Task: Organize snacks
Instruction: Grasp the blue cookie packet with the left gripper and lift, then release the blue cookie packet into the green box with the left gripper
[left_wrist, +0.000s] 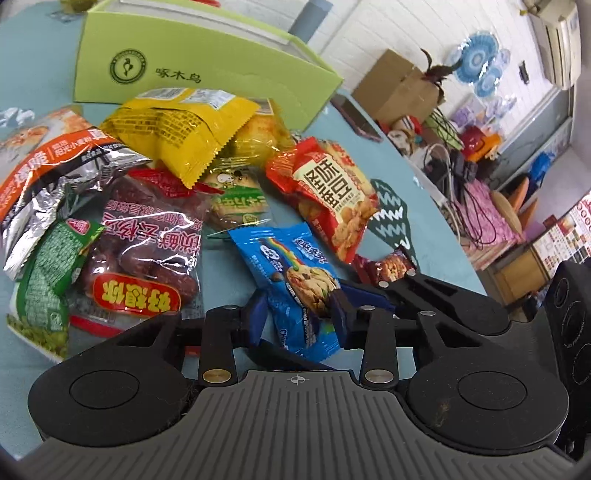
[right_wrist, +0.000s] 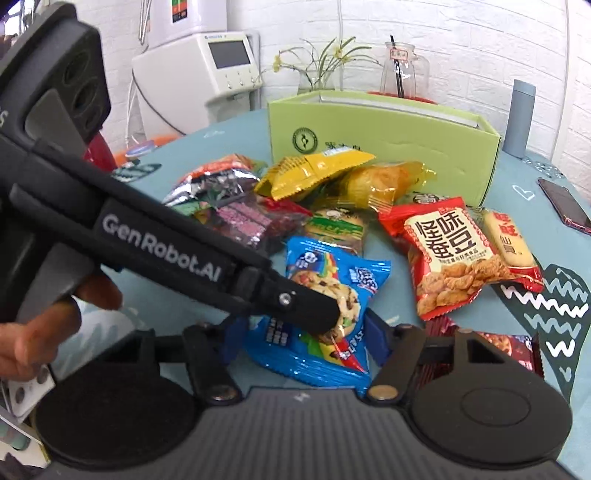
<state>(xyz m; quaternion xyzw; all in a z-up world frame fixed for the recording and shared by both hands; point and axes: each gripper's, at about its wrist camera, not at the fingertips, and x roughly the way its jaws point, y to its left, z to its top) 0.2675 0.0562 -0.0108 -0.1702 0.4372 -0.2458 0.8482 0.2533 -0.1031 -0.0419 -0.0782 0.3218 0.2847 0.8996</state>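
A pile of snack packets lies on a blue tablecloth in front of an open green box. A blue cookie packet sits between the fingers of both grippers. My left gripper is closed onto its near end; in the right wrist view its black body reaches in from the left and pinches the packet. My right gripper is open, its blue fingers on either side of the same packet. A red bean-snack packet lies to the right.
Yellow packets, a date packet, a green packet and a small red bar lie around. A phone, a grey bottle and a glass jar stand near the box.
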